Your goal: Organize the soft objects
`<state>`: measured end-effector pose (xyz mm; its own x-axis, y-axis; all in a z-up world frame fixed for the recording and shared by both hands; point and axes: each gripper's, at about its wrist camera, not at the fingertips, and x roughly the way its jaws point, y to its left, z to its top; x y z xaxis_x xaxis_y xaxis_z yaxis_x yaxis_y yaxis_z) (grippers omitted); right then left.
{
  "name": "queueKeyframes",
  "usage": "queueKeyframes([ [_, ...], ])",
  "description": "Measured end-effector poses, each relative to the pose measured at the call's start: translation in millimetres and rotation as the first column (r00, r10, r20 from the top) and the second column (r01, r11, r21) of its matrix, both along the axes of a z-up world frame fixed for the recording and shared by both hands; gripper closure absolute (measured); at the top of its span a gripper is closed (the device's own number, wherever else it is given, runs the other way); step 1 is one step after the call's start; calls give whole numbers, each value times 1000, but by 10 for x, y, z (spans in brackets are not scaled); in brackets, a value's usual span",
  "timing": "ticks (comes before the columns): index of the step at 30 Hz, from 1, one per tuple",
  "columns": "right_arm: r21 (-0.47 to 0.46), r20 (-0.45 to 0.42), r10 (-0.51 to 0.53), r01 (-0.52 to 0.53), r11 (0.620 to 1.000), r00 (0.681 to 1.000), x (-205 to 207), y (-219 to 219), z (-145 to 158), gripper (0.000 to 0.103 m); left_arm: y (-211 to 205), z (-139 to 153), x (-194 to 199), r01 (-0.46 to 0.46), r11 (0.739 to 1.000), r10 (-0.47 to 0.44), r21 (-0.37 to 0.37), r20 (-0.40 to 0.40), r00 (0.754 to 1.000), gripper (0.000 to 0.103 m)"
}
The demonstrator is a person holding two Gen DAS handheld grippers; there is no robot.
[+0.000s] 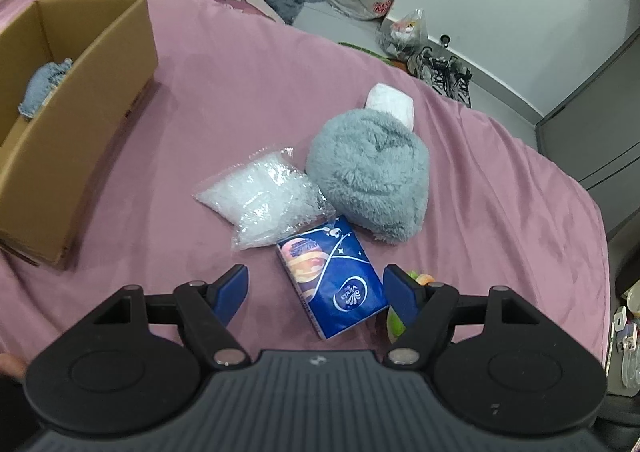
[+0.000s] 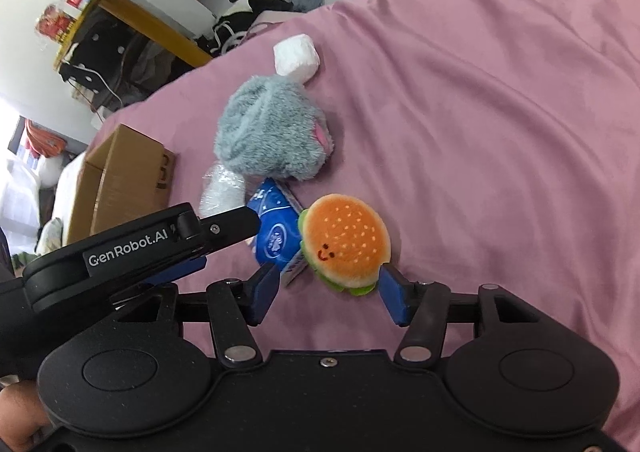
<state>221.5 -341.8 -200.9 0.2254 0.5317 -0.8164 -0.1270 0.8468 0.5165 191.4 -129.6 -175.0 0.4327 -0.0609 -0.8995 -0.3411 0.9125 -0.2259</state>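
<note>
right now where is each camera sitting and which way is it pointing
Left wrist: sits on the left tool, looking forward and down at the pink bed, over the blue tissue pack, grey plush, clear bag and cardboard box; its own open blue fingers show.
Right wrist: sits on the right tool, looking down at the burger plush between its open fingers; the left tool crosses its left side, and a hand shows low left.
Shared: tissue pack, grey plush, clear bag, white roll, box, bed.

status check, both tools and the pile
Left tool open over tissue pack. Right tool open at burger plush. Box unobstructed.
</note>
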Motion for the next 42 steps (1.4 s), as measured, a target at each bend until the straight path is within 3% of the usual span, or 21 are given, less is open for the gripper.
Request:
queueKeyframes([
  [7,-19,-36,-13,13,1000,999,89,-36,-135,64,-32,-166,146,9,1000,-9,-20,-37,999,29],
  [21,7,-16,-34,35,999,999,55,-117,-140,77,-76,-409,264,-6,1000,4,-18,-80,997,30],
  [26,5,4,-43,43,999,999,23,-149,-69,81,-32,-365,210,0,999,-3,-37,-79,997,43],
  [42,23,81,-103,102,995,991,-136,-216,208,83,-22,145,-88,53,998,-53,-36,4,999,46],
])
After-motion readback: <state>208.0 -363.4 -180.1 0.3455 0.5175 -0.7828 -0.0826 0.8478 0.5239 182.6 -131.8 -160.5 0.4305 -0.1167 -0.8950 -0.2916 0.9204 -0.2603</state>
